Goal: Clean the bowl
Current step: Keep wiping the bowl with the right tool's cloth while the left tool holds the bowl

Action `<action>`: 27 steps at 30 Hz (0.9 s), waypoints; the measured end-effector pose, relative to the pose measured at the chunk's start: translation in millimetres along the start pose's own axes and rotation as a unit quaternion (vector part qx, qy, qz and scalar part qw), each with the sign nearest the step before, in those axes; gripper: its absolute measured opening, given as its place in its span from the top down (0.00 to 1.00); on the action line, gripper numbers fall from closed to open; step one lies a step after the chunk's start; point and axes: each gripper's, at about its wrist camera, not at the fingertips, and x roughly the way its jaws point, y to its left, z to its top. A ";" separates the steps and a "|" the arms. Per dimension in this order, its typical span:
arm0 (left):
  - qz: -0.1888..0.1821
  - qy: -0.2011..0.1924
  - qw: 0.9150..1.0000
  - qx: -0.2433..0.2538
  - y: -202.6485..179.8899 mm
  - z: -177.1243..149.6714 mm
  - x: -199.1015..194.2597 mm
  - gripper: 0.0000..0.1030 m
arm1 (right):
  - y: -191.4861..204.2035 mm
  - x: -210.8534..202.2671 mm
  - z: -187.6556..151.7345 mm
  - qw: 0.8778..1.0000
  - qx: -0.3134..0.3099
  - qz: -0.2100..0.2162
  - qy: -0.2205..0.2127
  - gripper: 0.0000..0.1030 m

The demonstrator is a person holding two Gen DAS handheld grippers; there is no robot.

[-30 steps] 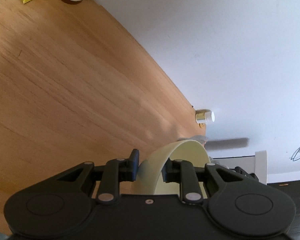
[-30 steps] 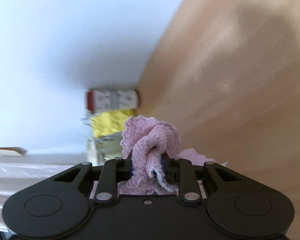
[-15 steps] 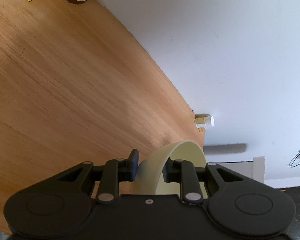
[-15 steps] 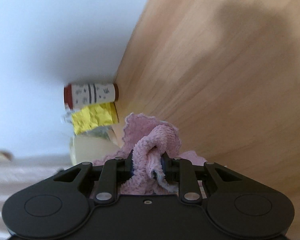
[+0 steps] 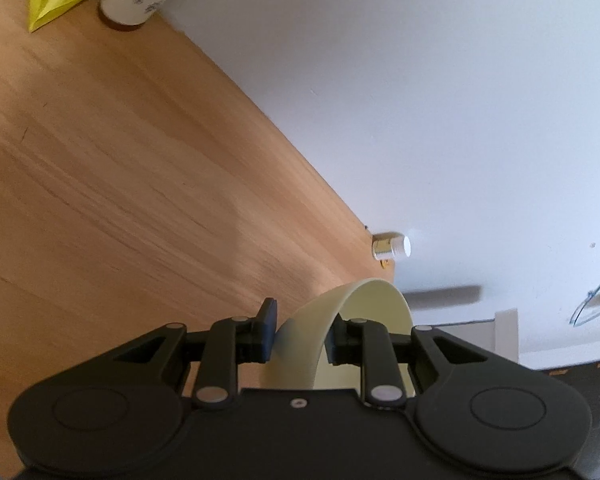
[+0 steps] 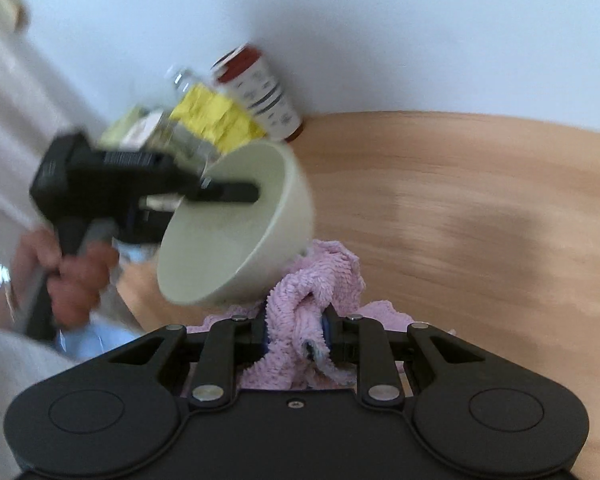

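Bowl [image 6: 236, 228] is now in the right view, tilted in the air over the tabletop [image 6: 480, 220], its wall pinched by the left hand-held gripper [image 5: 300, 336]. The right hand-held gripper [image 6: 296, 332], clamped on the cloth [image 6: 320, 280], has swung round toward it, the cloth just under the bowl's outside. Wiping looks imminent or underway; blur hides any contact.

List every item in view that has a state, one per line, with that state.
left gripper: shut on the bowl's rim
bowl: held off the table, tipped on its side, inside looks empty
right gripper: shut on the pink cloth
pink cloth: bunched, just under the bowl; contact unclear
canister: red lid on, standing by the wall
yellow bag: crumpled
small bottle: capped, at the table's edge
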 end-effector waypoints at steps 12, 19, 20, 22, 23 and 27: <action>0.020 -0.017 0.999 -0.019 9.5 5.4 -0.6 0.80 | 8.3 -23.4 1.6 0.999 -0.032 0.020 -0.011 0.76; 0.009 -0.016 1.000 0.002 3.4 2.5 2.5 0.80 | 15.8 -15.2 -0.5 0.999 -0.038 0.020 -0.007 0.76; 0.008 -0.015 1.000 0.001 3.6 2.3 2.5 0.80 | 16.7 -12.0 -1.5 0.999 -0.039 0.019 -0.005 0.76; 0.008 -0.014 1.000 0.001 4.9 1.6 2.9 0.80 | 18.4 -5.7 -3.5 0.999 -0.041 0.015 0.000 0.76; 0.009 -0.014 1.000 0.003 5.6 1.2 3.2 0.80 | 19.3 -2.6 -4.5 0.999 -0.042 0.013 0.002 0.76; 0.015 -0.018 1.000 0.010 5.0 1.1 4.9 0.80 | 22.8 10.0 -8.5 0.999 -0.047 0.005 0.012 0.76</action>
